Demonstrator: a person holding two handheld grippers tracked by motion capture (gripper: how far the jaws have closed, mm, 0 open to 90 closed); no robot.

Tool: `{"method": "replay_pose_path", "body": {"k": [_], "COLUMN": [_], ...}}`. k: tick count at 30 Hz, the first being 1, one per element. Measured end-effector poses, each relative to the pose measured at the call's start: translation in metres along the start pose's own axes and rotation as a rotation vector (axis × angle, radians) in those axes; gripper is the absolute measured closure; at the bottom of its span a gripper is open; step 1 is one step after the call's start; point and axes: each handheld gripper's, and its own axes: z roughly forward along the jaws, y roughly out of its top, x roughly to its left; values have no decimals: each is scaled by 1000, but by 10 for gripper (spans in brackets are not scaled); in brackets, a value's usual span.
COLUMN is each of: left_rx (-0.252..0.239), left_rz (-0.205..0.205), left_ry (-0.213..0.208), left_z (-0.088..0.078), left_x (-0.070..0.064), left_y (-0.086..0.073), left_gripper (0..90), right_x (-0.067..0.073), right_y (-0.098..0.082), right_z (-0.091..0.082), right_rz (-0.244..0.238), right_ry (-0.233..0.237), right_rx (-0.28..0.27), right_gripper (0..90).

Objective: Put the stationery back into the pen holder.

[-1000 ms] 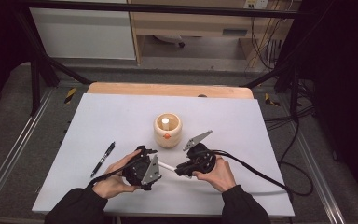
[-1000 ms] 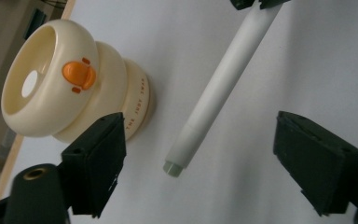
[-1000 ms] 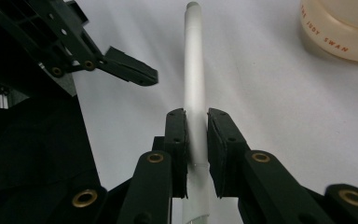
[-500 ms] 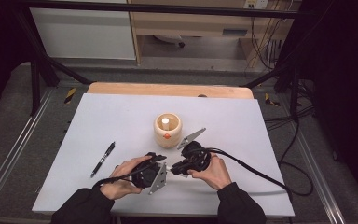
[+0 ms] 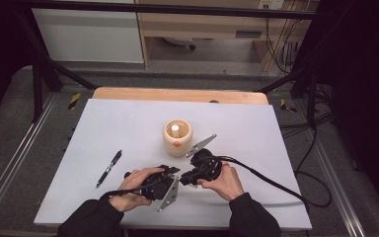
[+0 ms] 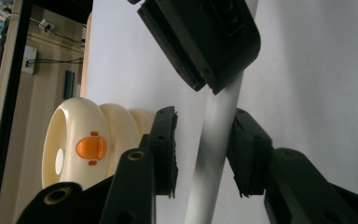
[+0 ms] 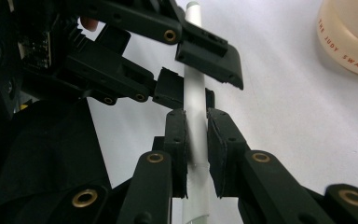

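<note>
On the near part of the table [image 5: 128, 123], in the high view, two grippers meet tip to tip: the left gripper [image 5: 170, 174] in the left hand [image 5: 135, 190] and the right gripper [image 5: 187, 177] in the right hand [image 5: 227, 181]. A white pen is between them, too hidden here to make out. Just beyond them stands one cream cup [image 5: 177, 138] with an orange mark on its side and one white stick upright inside. One black pen [image 5: 109, 168] lies well to the left, apart from everything.

Seen from the left gripper view, the white pen [image 6: 214, 140] runs as a plain, smooth white tube up between this gripper's two pads. The jaws have just been closing around it and stand narrow; a slim gap shows on the left side, and I cannot tell whether the right pad touches. Farther along the tube the right gripper [image 6: 205, 42] has it clamped. The cup [image 6: 88, 144] lies to the left of the jaws.

Looking along the right gripper [image 7: 196, 149] in its own view, both pads press on the white pen [image 7: 195, 93], holding it firmly. The pen's rounded tip points away, and the left gripper [image 7: 186, 70] brackets it farther up. One corner of the cup [image 7: 349, 37], with red lettering on its rim, sits at the far right.
</note>
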Motion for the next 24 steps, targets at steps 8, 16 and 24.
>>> {"method": "replay_pose_path", "body": {"k": [8, 16, 24], "left_rx": [-8, -8, -2], "left_rz": [47, 78, 62], "left_ry": [-10, -22, -25], "left_z": [1, 2, 0], "left_x": [-2, -3, -1], "left_y": [0, 0, -1], "left_gripper": [731, 773, 775], "right_x": [0, -1, -1], "right_y": [0, 0, 0], "right_z": [0, 0, -1], "right_rz": [7, 10, 13], "right_ry": [0, 5, 9], "right_rx": [6, 4, -15], "right_gripper": [788, 787, 779]}}
